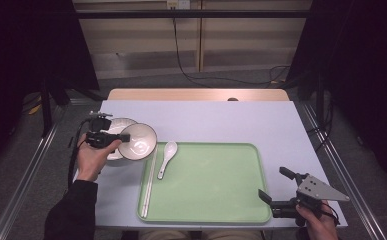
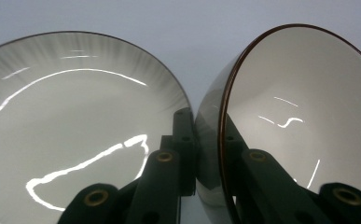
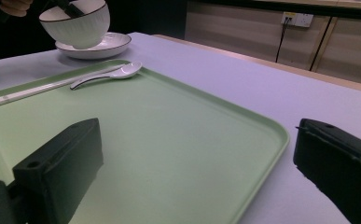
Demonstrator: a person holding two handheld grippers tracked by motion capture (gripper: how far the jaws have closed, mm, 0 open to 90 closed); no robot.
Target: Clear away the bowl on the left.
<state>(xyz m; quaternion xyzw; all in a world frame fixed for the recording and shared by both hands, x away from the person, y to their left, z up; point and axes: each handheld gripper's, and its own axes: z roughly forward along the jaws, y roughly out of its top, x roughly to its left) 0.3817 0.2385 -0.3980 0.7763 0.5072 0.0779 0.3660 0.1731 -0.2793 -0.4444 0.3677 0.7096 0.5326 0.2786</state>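
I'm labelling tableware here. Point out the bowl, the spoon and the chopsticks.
bowl (image 1: 139,140): high view, on its white inside.
spoon (image 1: 170,148): high view, on its scoop end.
chopsticks (image 1: 150,183): high view, midway along the pair, on the tray's left edge.

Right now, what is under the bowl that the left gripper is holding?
A white plate sits on the table under the bowl, which the left gripper holds by its rim. The bowl covers part of the plate, so I cannot tell whether they touch.
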